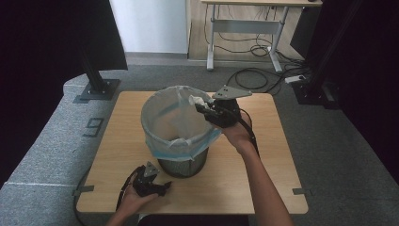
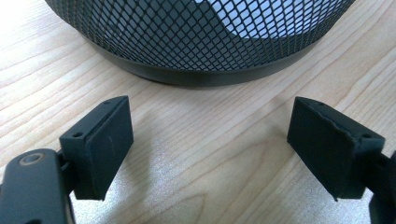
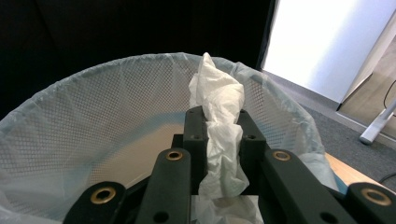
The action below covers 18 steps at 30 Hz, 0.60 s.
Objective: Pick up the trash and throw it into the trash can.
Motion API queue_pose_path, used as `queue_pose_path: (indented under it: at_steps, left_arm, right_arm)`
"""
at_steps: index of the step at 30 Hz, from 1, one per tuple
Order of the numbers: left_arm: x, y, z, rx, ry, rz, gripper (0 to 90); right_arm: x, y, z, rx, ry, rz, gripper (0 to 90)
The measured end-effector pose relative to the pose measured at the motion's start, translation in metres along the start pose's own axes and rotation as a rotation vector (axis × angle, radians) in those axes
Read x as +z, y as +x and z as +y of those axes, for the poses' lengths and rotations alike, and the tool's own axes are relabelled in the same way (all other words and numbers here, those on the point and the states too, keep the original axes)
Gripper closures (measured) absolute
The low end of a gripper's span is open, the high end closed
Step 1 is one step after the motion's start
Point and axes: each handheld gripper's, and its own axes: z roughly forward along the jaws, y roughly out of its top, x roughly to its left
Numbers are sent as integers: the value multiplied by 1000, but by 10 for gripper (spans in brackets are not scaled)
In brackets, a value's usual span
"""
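A black mesh waste bin (image 1: 181, 162) lined with a pale blue bag (image 1: 162, 117) stands in the middle of the wooden table (image 1: 263, 179). My right gripper (image 1: 203, 107) hovers over the bin's right rim, shut on a crumpled white tissue (image 1: 196, 100). In the right gripper view the tissue (image 3: 219, 121) is pinched between the jaws above the bag's opening (image 3: 88, 135). My left gripper (image 1: 157, 187) rests low on the table in front of the bin, open and holding nothing. In the left gripper view its fingers (image 2: 105, 142) stand wide apart, facing the bin's base (image 2: 201, 74).
The table sits on grey carpet (image 1: 56, 136). A black stand base (image 1: 96, 89) is at the far left, and a desk frame with loose cables (image 1: 254, 47) is beyond the table. A power strip (image 1: 296, 79) lies at the far right.
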Motion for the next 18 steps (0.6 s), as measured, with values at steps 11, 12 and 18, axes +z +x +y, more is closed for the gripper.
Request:
queue_pose_path:
  at_steps: [11, 12, 18]
  left_arm:
    - [0, 0, 0, 0, -1, 0, 140]
    - [0, 0, 0, 0, -1, 0, 140]
    - [0, 0, 0, 1, 0, 0, 140]
  right_arm:
    - [17, 5, 3, -19, 11, 35, 675]
    - [18, 6, 3, -25, 9, 50, 590]
    - [17, 13, -1, -40, -30, 28, 329]
